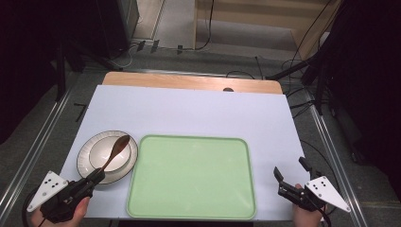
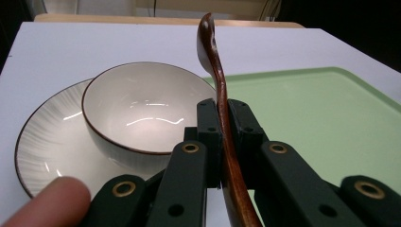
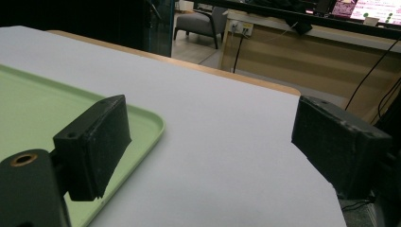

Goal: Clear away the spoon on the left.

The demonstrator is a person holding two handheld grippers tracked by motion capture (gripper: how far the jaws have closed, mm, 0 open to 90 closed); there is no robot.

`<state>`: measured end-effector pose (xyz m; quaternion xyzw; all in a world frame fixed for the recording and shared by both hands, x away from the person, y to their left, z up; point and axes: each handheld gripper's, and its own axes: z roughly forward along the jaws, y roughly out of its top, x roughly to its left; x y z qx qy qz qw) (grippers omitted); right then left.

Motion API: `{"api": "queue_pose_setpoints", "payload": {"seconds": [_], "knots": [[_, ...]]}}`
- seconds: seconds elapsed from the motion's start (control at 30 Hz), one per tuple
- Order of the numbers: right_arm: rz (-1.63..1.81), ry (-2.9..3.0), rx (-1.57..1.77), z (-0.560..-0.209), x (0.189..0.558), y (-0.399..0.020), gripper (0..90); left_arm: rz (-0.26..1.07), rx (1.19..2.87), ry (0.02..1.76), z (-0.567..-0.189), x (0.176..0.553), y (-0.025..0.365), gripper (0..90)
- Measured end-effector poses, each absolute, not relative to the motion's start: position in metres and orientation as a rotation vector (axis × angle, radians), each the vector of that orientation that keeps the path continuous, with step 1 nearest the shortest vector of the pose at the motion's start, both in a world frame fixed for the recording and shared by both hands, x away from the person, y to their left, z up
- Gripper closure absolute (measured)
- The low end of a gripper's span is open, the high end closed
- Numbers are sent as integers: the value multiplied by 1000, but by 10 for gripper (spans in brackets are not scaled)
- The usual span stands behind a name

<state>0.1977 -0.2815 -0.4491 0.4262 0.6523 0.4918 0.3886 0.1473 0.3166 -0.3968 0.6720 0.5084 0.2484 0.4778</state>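
A dark brown wooden spoon (image 1: pixel 115 152) (image 2: pixel 219 85) is clamped by its handle in my left gripper (image 1: pixel 96 177) (image 2: pixel 221 124), which is shut on it at the table's front left. The spoon's head hangs over a white bowl (image 1: pixel 109 155) (image 2: pixel 137 106) with a brown rim. That bowl stands on a ribbed white plate (image 1: pixel 85 154) (image 2: pixel 45 137). A pale green tray (image 1: pixel 191 176) (image 2: pixel 321 113) (image 3: pixel 33 109) lies to the right of the plate, with nothing on it. My right gripper (image 1: pixel 290 170) (image 3: pixel 208 142) stands open at the front right, beside the tray's right edge, jaws wide apart and holding nothing.
A white sheet (image 1: pixel 189 111) (image 3: pixel 227 142) covers the wooden table (image 1: pixel 189 81). Cables (image 1: pixel 302 101) and dark stands run along the floor behind and to the right. A fingertip (image 2: pixel 47 201) shows at the bottom left of the left gripper view.
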Motion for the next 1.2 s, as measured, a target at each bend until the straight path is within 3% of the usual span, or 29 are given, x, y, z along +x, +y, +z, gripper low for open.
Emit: {"api": "queue_pose_setpoints", "payload": {"seconds": [0.7, 1.2], "knots": [[1254, 1660, 1080, -450, 198, -282, 130, 571, 1681, 1124, -414, 163, 254, 851], [1251, 1667, 1080, -451, 200, -282, 130, 530, 1695, 1164, -442, 189, 225, 850]]}}
